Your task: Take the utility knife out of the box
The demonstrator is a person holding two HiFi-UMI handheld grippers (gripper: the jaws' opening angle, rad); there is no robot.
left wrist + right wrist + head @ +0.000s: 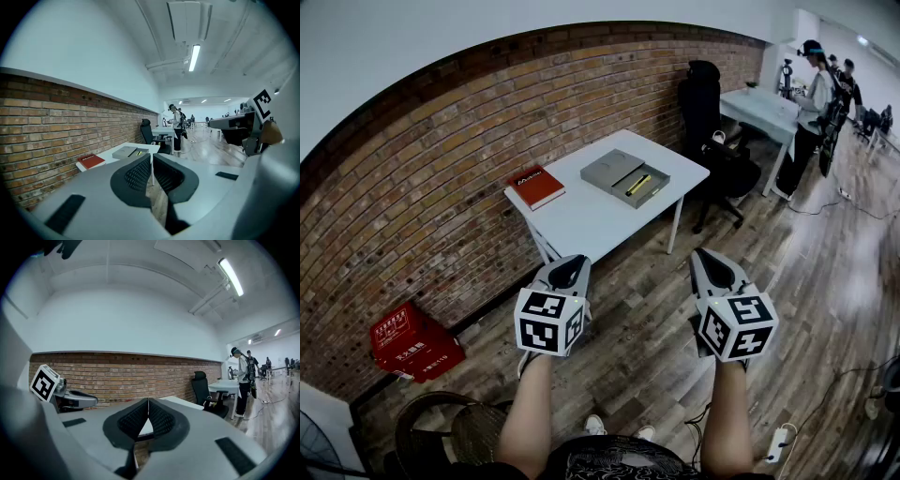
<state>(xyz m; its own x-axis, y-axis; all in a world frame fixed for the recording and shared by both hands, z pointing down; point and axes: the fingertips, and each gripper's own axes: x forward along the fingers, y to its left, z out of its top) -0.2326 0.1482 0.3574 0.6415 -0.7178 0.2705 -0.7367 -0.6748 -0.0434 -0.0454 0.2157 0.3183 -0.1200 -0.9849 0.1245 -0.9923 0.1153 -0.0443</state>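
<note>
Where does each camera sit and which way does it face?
Head view: on the person's head, looking forward and down at the white table, open box and utility knife; forearms, left gripper and right gripper show.
Left gripper view: on that gripper, along its shut jaws toward the table; right gripper at right.
Right gripper view: likewise, toward the brick wall; left gripper at left.
All share the table and wall.

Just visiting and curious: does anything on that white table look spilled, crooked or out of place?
Nothing stands out. The red book lies flat on the white table, and the grey box beside it sits open with the yellow utility knife lying inside. No spill or damage shows.
</note>
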